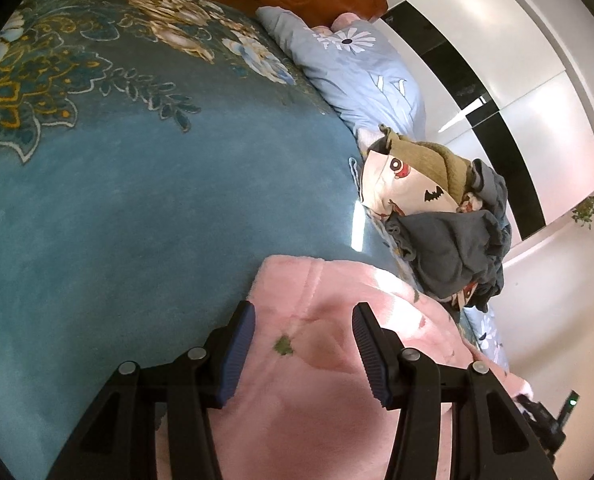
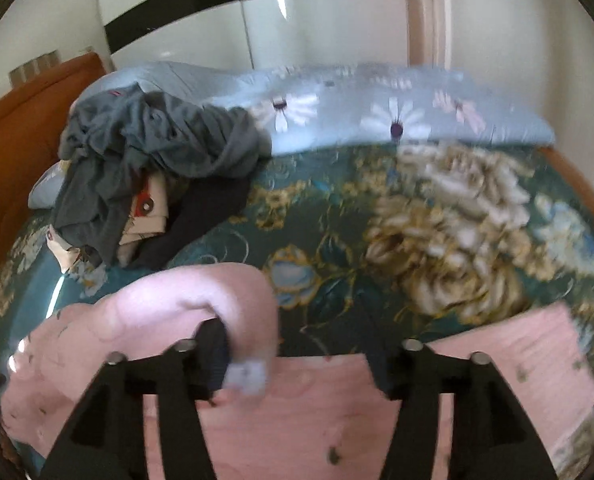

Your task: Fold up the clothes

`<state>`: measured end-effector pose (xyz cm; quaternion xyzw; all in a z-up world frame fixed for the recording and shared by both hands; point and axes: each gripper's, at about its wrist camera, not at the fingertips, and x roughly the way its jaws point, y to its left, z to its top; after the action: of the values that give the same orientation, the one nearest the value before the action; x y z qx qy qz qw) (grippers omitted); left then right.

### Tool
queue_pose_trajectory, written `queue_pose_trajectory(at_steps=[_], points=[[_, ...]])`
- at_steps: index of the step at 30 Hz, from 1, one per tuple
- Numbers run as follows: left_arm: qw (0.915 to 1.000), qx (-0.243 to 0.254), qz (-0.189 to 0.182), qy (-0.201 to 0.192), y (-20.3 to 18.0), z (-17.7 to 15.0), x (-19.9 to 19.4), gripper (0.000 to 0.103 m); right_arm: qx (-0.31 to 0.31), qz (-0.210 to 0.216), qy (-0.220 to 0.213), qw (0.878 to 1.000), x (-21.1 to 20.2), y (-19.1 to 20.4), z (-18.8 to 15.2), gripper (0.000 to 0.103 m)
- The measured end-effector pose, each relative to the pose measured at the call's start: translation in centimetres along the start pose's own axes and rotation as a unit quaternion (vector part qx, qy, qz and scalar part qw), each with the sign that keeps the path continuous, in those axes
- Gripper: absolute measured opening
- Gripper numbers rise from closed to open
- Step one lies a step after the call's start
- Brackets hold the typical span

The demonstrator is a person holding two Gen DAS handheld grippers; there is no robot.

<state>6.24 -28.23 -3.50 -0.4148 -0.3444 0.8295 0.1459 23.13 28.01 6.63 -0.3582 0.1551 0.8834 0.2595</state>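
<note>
Pink fleece garment (image 1: 337,360) mid-fold on the bed (image 1: 137,200)
Left claw (image 1: 303,344) released over it; right claw (image 2: 301,360) spread too, fabric draped on one finger, could snag near the clothes pile (image 2: 157,160).

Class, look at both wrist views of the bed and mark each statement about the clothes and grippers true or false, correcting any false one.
1. The left gripper is open above the pink garment. True.
2. The pink garment lies on a plain white sheet. False: it lies on a teal floral blanket.
3. A pile of unfolded clothes, with a dark grey item on top, sits farther along the bed. True.
4. The right gripper is shut with nothing near it. False: its jaws stand wide apart, and a fold of the pink garment drapes over one finger.
5. The quilt beyond the pile is striped red. False: it is light blue with daisies.
</note>
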Motion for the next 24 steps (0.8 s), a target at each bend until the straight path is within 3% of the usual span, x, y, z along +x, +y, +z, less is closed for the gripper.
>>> queue_pose_trajectory(at_steps=[2,6,9,13,17,20,24], points=[[1.0,0.003,0.004,0.0,-0.1,0.0,0.1,0.055,-0.023,-0.006,-0.013,1.0,-1.7,0.9,-0.2,0.061],[1.0,0.004,0.007,0.0,-0.1,-0.1,0.1,0.056,-0.152,-0.001,-0.054,0.987,-3.7,6.7,-1.8,0.062],[1.0,0.001,0.009,0.0,0.1,-0.1,0.0,0.056,-0.174,0.034,-0.064,0.982,-4.6,10.1,-2.0,0.062],[0.9999,0.002,0.011,0.0,0.0,0.0,0.0,0.057,-0.233,0.111,-0.045,0.965,-4.7,15.2,-3.7,0.062],[0.9999,0.009,0.012,0.0,-0.3,-0.1,-0.1,0.058,-0.293,0.144,0.012,0.945,-1.4,20.7,-8.2,0.062],[1.0,0.002,0.006,0.001,0.0,0.0,-0.3,0.058,-0.306,0.13,0.035,0.943,0.9,23.4,-10.7,0.062],[1.0,-0.002,-0.003,0.0,0.0,0.1,-0.5,0.058,-0.332,0.079,0.028,0.94,2.5,24.8,-11.5,0.061]])
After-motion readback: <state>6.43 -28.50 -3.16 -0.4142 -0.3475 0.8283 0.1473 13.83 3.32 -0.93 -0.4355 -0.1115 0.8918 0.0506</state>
